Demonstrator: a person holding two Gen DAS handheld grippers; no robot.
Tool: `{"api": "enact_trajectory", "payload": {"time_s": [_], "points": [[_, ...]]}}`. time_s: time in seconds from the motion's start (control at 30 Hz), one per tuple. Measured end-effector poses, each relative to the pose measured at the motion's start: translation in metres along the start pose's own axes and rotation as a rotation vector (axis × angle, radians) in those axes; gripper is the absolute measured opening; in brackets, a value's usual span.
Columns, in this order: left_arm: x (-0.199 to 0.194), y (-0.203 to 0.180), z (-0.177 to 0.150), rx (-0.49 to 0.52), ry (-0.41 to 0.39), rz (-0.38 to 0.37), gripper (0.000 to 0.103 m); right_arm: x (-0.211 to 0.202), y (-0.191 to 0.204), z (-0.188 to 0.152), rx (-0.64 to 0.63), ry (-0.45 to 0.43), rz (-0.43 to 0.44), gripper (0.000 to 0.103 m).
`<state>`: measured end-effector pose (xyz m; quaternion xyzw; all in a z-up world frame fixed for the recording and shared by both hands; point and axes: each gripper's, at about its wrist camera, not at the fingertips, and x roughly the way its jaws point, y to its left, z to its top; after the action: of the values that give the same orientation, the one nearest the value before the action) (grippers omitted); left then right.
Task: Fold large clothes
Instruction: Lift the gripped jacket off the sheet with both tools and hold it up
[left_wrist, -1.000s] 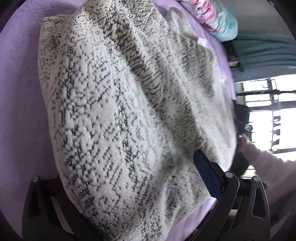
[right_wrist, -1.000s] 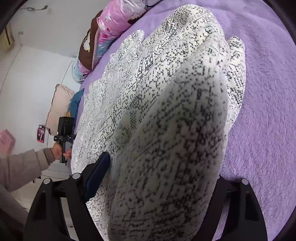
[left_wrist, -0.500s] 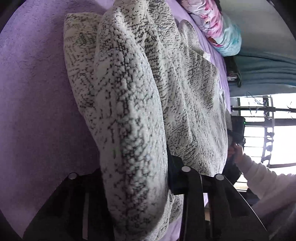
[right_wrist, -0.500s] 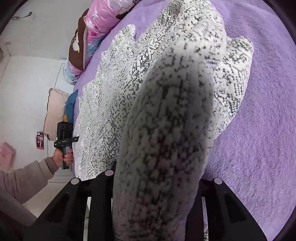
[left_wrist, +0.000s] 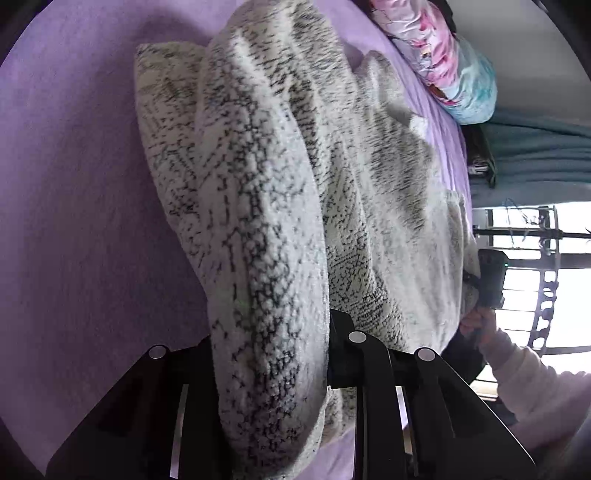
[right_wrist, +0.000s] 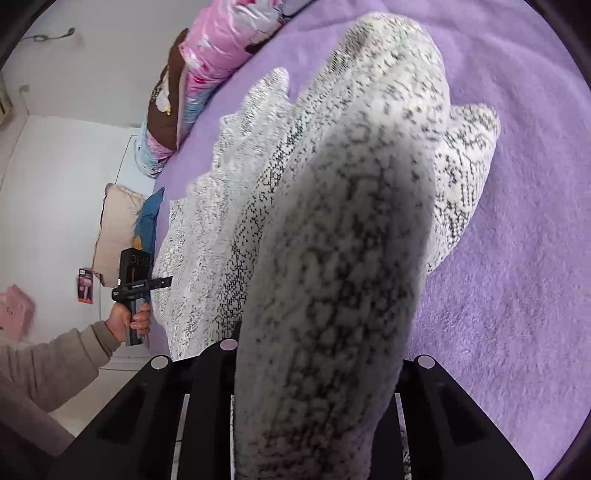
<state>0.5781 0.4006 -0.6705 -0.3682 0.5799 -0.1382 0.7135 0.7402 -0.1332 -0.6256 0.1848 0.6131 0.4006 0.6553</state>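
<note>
On the purple bed (left_wrist: 85, 206), both tools have gone from standing wide a second ago to clamping the fleece. The left tool (left_wrist: 273, 354) pinches a thick bunched ridge of the white, black-flecked garment (left_wrist: 369, 192), and the right tool (right_wrist: 314, 369) grips a like roll of it (fingertips buried in the pile in both views). The rest of the garment spreads rumpled across the bed toward the near edge, one sleeve lying out flat; patterned pillows (right_wrist: 207, 70) sit at the bed's far end.
</note>
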Motion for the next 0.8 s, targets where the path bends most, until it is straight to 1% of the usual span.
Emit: {"api": "enact_trajectory", "payload": {"time_s": [0.17, 0.37, 0.57, 0.8], "points": [[-0.005, -0.015, 0.004, -0.007, -0.011, 0.005, 0.019, -0.010, 0.021, -0.002, -0.018, -0.010, 0.010, 0.020], [-0.022, -0.036, 0.002, 0.012, -0.053, -0.023, 0.019, -0.025, 0.044, -0.002, -0.030, -0.025, 0.026, 0.020], [-0.037, -0.055, 0.005, 0.037, -0.062, -0.035, 0.018, -0.041, 0.065, -0.001, -0.050, -0.037, 0.048, 0.019], [-0.060, -0.079, 0.001, 0.056, -0.091, -0.069, 0.018, -0.074, 0.082, 0.001, -0.059, -0.057, 0.083, 0.019]]}}
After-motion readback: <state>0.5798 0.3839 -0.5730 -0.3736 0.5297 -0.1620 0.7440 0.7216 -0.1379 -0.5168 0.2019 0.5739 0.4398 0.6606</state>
